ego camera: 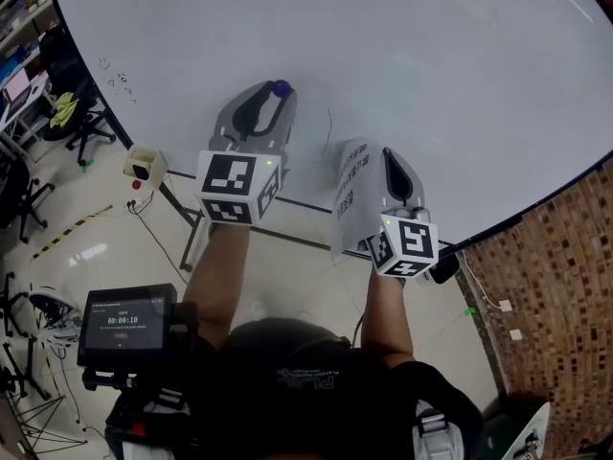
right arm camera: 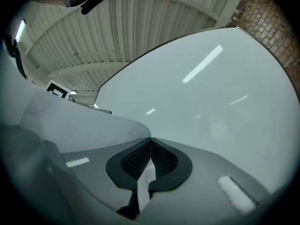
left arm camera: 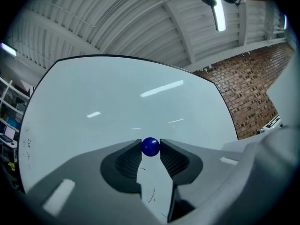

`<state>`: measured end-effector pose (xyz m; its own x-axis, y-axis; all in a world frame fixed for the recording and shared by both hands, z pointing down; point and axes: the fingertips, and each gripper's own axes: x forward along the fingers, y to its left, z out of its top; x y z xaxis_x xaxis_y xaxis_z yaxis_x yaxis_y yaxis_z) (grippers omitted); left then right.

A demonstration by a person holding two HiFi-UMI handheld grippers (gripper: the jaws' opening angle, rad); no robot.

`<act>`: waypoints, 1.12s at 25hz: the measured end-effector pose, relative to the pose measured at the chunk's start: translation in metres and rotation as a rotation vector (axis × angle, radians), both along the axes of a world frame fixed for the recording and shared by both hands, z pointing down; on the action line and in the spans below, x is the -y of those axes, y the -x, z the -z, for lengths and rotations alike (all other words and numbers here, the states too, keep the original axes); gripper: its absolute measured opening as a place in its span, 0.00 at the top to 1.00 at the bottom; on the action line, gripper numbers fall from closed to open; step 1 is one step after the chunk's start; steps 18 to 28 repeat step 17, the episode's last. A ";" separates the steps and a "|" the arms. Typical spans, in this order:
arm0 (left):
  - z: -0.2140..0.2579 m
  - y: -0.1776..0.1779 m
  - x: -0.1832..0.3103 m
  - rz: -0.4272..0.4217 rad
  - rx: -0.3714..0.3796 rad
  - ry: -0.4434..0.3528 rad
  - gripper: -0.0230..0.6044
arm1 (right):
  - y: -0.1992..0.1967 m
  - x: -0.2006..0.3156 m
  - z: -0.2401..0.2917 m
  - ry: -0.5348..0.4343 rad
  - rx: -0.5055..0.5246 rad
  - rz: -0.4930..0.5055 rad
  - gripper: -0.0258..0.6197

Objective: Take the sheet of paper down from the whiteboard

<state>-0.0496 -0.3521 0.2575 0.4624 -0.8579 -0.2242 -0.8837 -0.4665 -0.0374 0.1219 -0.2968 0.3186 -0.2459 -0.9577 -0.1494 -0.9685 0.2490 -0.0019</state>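
Observation:
The whiteboard (ego camera: 383, 56) fills the upper part of the head view. My left gripper (ego camera: 276, 92) is up against it, shut on a small blue ball magnet (ego camera: 280, 88); in the left gripper view the magnet (left arm camera: 150, 146) sits pinched between the two pads. My right gripper (ego camera: 388, 156) is shut on the sheet of paper (ego camera: 351, 195), which hangs curled to its left, off the board, print facing out. The paper's edge (right arm camera: 146, 178) shows between the closed pads in the right gripper view.
The whiteboard's frame and stand legs (ego camera: 192, 228) run below the grippers. Office chairs (ego camera: 72, 113) stand at the far left, a small beige box (ego camera: 144, 166) on the floor, a brick wall (ego camera: 546, 286) at the right. A screen device (ego camera: 123, 321) is at my chest.

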 end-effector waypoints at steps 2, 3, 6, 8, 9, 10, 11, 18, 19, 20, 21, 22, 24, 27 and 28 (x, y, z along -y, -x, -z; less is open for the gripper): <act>0.000 0.001 0.000 0.002 0.002 -0.001 0.77 | 0.002 -0.001 0.004 -0.010 -0.004 0.004 0.94; 0.000 0.001 0.000 0.003 0.002 -0.001 0.77 | 0.003 -0.001 0.005 -0.012 -0.004 0.006 0.94; -0.001 0.001 0.001 0.004 0.001 0.001 0.77 | 0.003 0.000 0.005 -0.011 0.000 0.005 0.94; -0.001 0.001 0.001 0.004 0.002 0.000 0.77 | 0.003 0.001 0.003 -0.005 0.000 0.004 0.94; -0.002 0.001 0.001 0.005 0.003 0.000 0.77 | 0.003 0.002 0.002 -0.002 0.000 0.004 0.94; -0.002 0.001 0.001 0.004 0.004 0.000 0.77 | 0.003 0.002 0.001 0.000 0.000 0.003 0.94; -0.003 0.001 0.001 0.003 0.005 0.001 0.77 | 0.003 0.002 0.000 0.001 0.001 0.003 0.94; -0.007 -0.003 0.000 -0.002 0.008 0.009 0.77 | 0.004 0.005 -0.002 0.011 -0.006 0.007 0.94; -0.007 -0.003 0.000 -0.002 0.008 0.009 0.77 | 0.004 0.005 -0.002 0.011 -0.006 0.007 0.94; -0.007 -0.003 0.000 -0.002 0.008 0.009 0.77 | 0.004 0.005 -0.002 0.011 -0.006 0.007 0.94; -0.007 -0.003 0.000 -0.002 0.008 0.009 0.77 | 0.004 0.005 -0.002 0.011 -0.006 0.007 0.94; -0.007 -0.003 0.000 -0.002 0.008 0.009 0.77 | 0.004 0.005 -0.002 0.011 -0.006 0.007 0.94; -0.007 -0.003 0.000 -0.002 0.008 0.009 0.77 | 0.004 0.005 -0.002 0.011 -0.006 0.007 0.94; -0.007 -0.003 0.000 -0.002 0.008 0.009 0.77 | 0.004 0.005 -0.002 0.011 -0.006 0.007 0.94; -0.007 -0.003 0.000 -0.002 0.008 0.009 0.77 | 0.004 0.005 -0.002 0.011 -0.006 0.007 0.94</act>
